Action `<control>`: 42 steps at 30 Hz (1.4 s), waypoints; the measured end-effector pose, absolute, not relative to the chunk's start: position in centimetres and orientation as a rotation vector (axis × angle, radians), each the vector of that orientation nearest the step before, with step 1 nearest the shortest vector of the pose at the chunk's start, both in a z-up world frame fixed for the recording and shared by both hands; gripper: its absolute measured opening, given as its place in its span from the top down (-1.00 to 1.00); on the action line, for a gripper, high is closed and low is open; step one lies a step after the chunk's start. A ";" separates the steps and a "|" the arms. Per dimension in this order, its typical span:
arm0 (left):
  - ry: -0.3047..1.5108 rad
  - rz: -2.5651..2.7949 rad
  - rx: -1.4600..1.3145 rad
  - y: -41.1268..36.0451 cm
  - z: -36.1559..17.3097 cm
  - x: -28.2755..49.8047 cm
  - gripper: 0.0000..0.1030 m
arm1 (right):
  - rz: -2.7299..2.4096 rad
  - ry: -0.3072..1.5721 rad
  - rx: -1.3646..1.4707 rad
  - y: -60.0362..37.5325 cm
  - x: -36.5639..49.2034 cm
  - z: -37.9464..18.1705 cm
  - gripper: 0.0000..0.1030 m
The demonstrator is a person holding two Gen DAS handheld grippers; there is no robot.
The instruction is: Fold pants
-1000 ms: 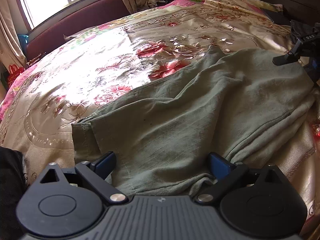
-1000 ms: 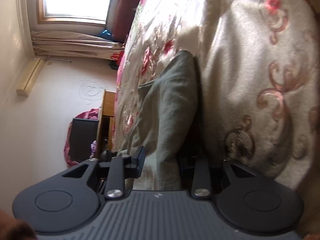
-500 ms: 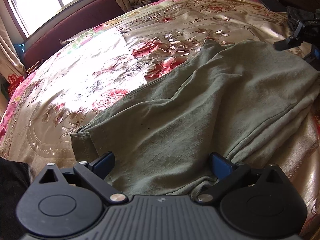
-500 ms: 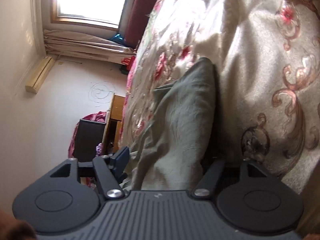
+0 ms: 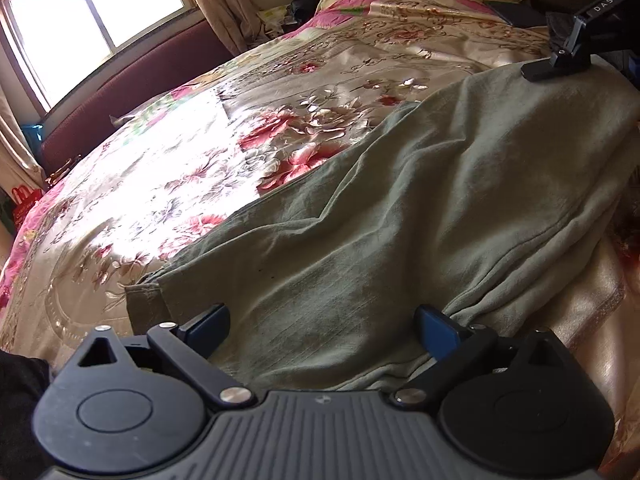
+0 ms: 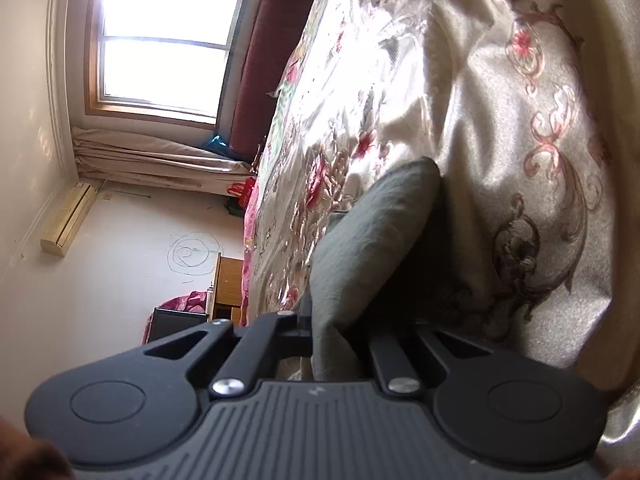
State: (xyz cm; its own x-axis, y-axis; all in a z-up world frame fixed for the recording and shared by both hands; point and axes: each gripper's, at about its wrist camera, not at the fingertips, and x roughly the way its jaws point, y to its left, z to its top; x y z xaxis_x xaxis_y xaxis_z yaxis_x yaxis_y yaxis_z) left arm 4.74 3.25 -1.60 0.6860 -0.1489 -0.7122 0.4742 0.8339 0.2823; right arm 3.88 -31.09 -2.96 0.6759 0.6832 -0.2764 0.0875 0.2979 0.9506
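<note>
On the bedspread [image 5: 168,196], pants [image 5: 400,240] lie between the wide-spread left gripper [image 5: 322,326]; right gripper [image 6: 340,320] pinches their edge.

Left wrist cam: low, just above the near edge of the bed, facing fwd along the left gripper [image 5: 322,330] across the pants [image 5: 400,232] toward the window [image 5: 92,20] — cloth starts right at the lens. Right wrist cam: rolled roughly a quarter turn, bedspread [image 6: 540,160] running up the frame, v. close to a fold of pants [image 6: 372,248]. Shared: pants, floral bedspread [image 5: 160,200], window [image 6: 164,40], maroon headboard — right gripper [image 5: 556,68] shows far right in left view.
</note>
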 end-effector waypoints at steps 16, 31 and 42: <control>0.701 -0.335 0.254 10.0 -0.7 1.9 -1.00 | 0.494 0.951 0.096 -3.4 8.9 8.3 0.81; 0.702 -0.332 0.207 12.4 -0.4 0.3 -1.00 | 0.592 0.903 -0.266 5.7 6.2 8.2 0.05; 0.704 -0.291 0.210 12.0 -0.5 0.3 -1.00 | 0.464 0.911 -0.134 -1.7 6.9 8.2 -0.15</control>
